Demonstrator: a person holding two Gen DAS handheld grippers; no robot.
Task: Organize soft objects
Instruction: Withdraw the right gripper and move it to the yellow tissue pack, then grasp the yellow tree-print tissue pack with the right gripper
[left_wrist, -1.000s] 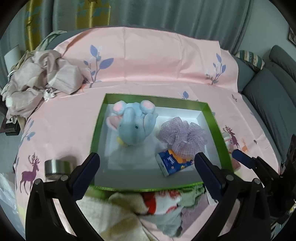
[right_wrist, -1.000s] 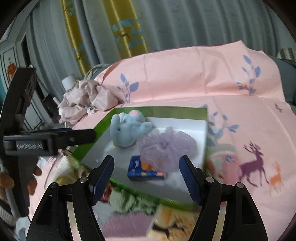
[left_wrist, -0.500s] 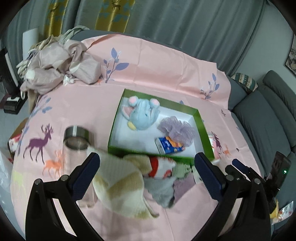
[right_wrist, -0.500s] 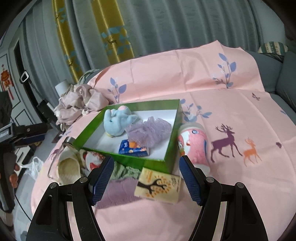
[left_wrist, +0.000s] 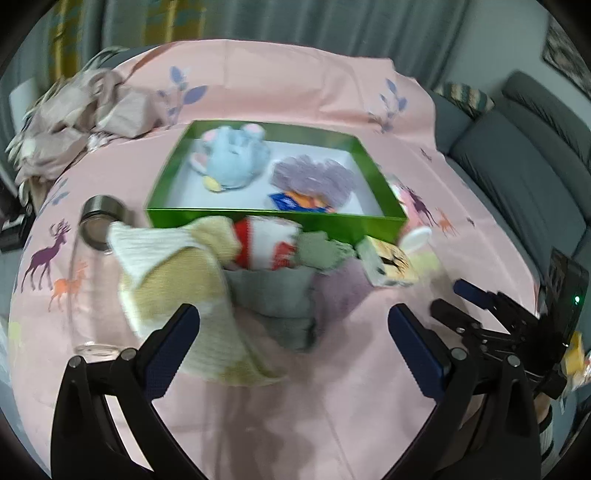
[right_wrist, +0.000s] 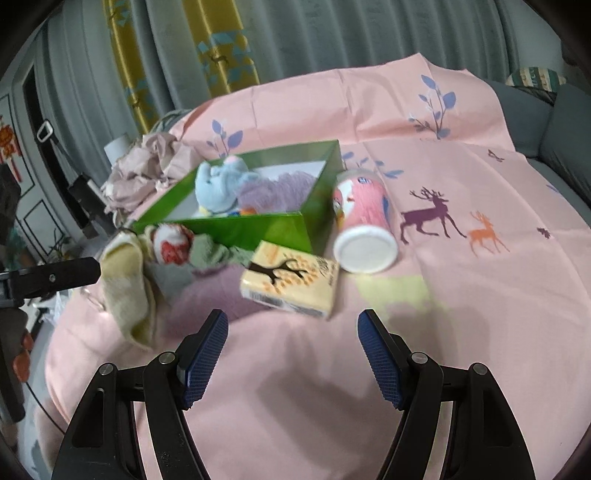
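Green box (left_wrist: 277, 218) sits mid-bench on the pink cloth (right_wrist: 461, 314). Already inside: blue plush elephant (left_wrist: 234, 162), purple mesh pouf (left_wrist: 314, 177), small blue tissue pack (left_wrist: 295, 203); these read as sorted.

Still outside, heaped against the near wall of the box: cream-yellow knit towel (left_wrist: 177, 280), red-and-white soft item (left_wrist: 266, 240), green cloth (left_wrist: 321, 251), grey cloth (left_wrist: 277, 295), lilac cloth (right_wrist: 218, 288). Yellow tissue pack (right_wrist: 291, 282) rests on the edge of the heap. Pink canister (right_wrist: 362, 218) lies on its side just right of the box; glass jar (left_wrist: 92, 266) stands left of the heap. Both are rigid, so probably left out.

Left hand-held gripper (left_wrist: 293, 343): jaws wide apart, empty, above the bench before the heap. Right hand-held gripper (right_wrist: 293, 354): likewise spread, nothing between the pads, facing the tissue pack. Judgement: both are lined up for the next pick.
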